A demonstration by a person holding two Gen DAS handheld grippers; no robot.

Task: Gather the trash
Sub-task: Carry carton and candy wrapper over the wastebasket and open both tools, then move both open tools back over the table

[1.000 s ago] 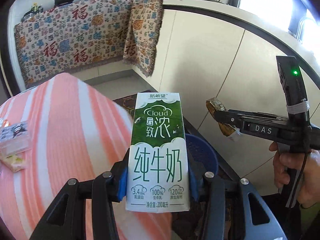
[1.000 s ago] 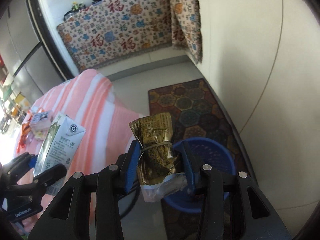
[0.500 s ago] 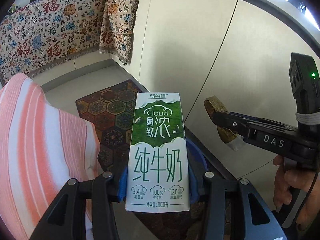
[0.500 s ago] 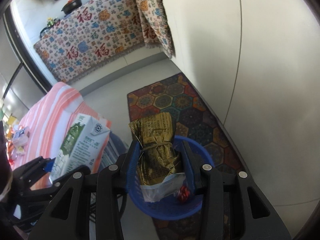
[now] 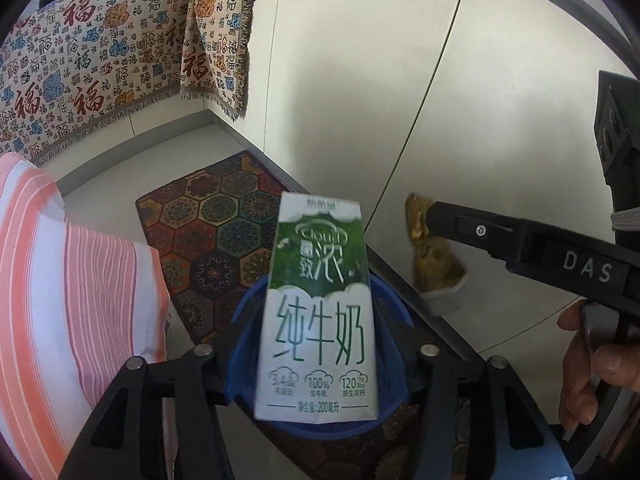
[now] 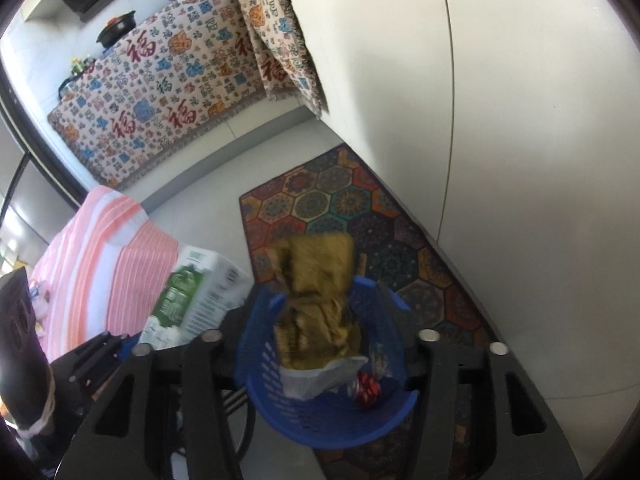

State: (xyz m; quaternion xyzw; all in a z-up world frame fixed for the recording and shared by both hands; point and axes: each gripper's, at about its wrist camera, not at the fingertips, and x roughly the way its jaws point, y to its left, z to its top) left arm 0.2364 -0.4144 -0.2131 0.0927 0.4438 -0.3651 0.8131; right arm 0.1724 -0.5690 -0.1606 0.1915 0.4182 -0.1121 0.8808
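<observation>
Left wrist view: left gripper (image 5: 316, 364) fingers just opened, milk carton (image 5: 318, 320) loose between them above the blue basket (image 5: 320, 426); right wrist view: right gripper (image 6: 320, 354) likewise just opened, gold wrapper (image 6: 316, 300) dropping basketward—both deposits underway.

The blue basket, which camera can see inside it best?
The right wrist view: it looks down into the blue basket, showing its slotted wall and something red at the bottom, with the gold wrapper above it. In the left wrist view the milk carton hides most of the basket; only rim shows.
</observation>
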